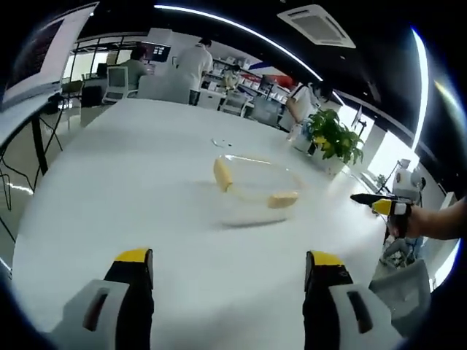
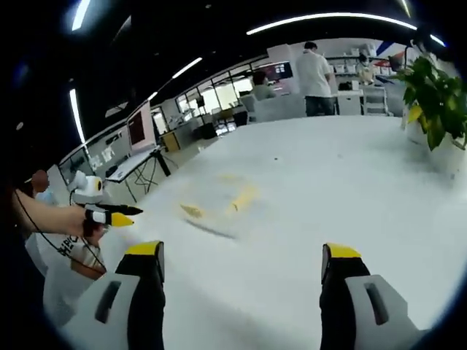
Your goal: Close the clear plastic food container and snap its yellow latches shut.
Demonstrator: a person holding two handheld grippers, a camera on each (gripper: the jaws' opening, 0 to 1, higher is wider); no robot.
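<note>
Container sits mid-table, well clear of both grippers, left and right each spread wide and empty; I'd come in from opposite sides, square the lid first, then press each yellow latch.

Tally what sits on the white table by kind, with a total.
Clear food container: 1
Yellow latches: 2 visible
Potted plant: 1
Total: 4, on the white table
</note>
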